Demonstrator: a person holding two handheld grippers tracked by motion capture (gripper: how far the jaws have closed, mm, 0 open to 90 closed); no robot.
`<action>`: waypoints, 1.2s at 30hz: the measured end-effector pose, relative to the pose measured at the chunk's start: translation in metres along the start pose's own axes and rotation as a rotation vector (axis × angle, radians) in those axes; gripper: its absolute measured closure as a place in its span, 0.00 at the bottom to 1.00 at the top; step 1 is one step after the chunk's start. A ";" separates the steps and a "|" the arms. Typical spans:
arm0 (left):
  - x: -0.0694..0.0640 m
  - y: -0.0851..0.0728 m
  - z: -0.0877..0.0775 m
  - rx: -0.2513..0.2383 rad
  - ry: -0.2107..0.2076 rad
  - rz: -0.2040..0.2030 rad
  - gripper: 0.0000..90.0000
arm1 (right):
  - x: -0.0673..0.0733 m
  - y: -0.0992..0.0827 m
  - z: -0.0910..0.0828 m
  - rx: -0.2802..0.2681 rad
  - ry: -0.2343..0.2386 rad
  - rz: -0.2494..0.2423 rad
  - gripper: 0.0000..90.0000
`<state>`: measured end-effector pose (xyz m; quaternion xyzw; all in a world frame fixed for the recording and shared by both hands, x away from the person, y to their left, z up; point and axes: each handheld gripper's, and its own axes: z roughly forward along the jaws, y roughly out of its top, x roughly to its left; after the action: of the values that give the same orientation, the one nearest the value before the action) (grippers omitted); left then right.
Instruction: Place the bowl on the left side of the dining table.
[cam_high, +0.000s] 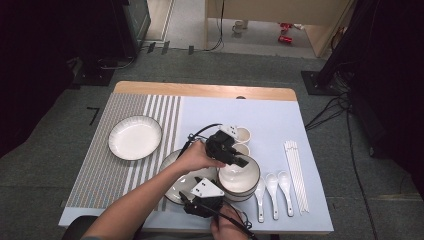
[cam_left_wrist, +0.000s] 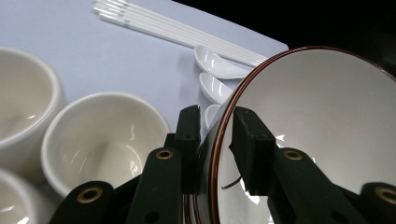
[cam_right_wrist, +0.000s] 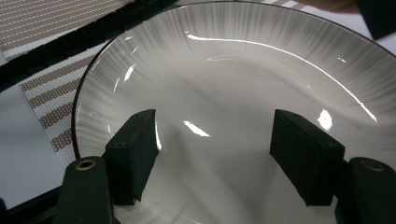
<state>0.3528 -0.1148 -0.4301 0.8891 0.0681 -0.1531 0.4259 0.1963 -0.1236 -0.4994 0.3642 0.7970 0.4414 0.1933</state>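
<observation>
A white bowl with a brown rim sits on a stack of bowls at the table's front middle. My left gripper straddles its near rim, one jaw outside the wall and one inside; a thin gap shows at the inner pad, so it is open. To the left of the bowls lies a ribbed white plate. My right gripper hovers over this plate's near side with its jaws wide apart and nothing between them.
A second white plate rests on the striped placemat. Small white cups stand just behind the bowls. Three white spoons and a row of white chopsticks lie to the right.
</observation>
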 end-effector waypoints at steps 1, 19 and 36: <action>0.000 0.000 0.001 -0.003 -0.005 0.003 0.80 | 0.000 0.000 0.000 0.000 0.000 0.001 0.35; -0.009 0.001 -0.013 0.011 0.057 0.021 0.93 | 0.000 0.000 0.000 0.000 -0.003 0.002 0.34; -0.007 0.007 -0.024 -0.021 0.069 -0.063 0.93 | 0.000 0.000 0.000 -0.005 0.005 -0.005 0.37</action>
<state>0.3531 -0.1005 -0.4085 0.8868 0.1124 -0.1349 0.4275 0.1962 -0.1234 -0.4993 0.3608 0.7973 0.4437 0.1932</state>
